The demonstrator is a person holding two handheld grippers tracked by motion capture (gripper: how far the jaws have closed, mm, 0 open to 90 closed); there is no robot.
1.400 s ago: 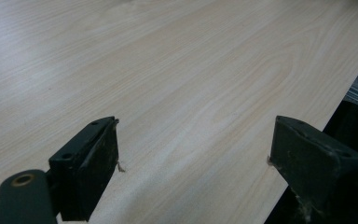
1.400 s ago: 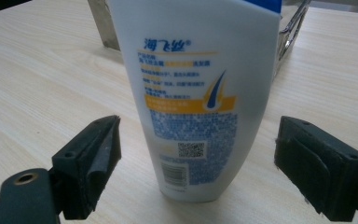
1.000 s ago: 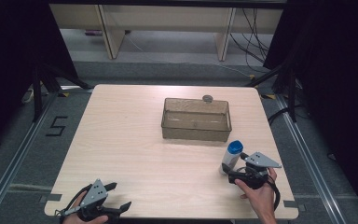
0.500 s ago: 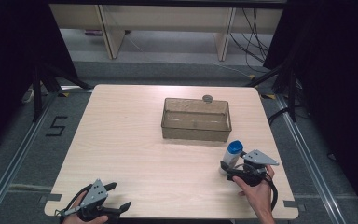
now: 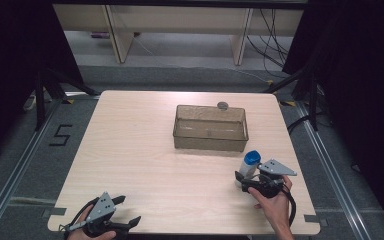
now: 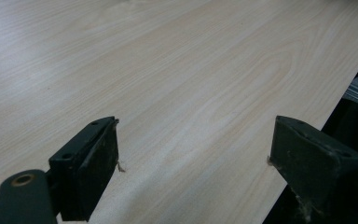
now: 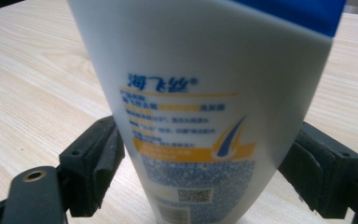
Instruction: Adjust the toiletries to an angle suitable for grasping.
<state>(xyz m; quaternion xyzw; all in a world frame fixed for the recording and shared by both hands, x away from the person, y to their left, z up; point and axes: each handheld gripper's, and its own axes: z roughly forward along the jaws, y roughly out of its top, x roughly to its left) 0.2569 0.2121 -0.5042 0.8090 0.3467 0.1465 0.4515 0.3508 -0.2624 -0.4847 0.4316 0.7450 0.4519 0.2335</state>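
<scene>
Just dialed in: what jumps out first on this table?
The white bottle with a blue cap stands at the table's near right, between the jaws of the right tool, which have just been closing around it. A clear rectangular bin sits mid-table; the left tool waits open, near left.

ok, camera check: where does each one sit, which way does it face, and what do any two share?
High view: above the person's side, facing forward and down on the table; both hands, left gripper, right gripper, clear bin.
Left gripper view: on the left gripper, facing along its wide-apart jaws over bare tabletop.
Right gripper view: on the right gripper, facing the white bottle standing between its jaws, which have just been closing; the pads look at its sides.
Shared: high view and right gripper view both show the bottle.
</scene>
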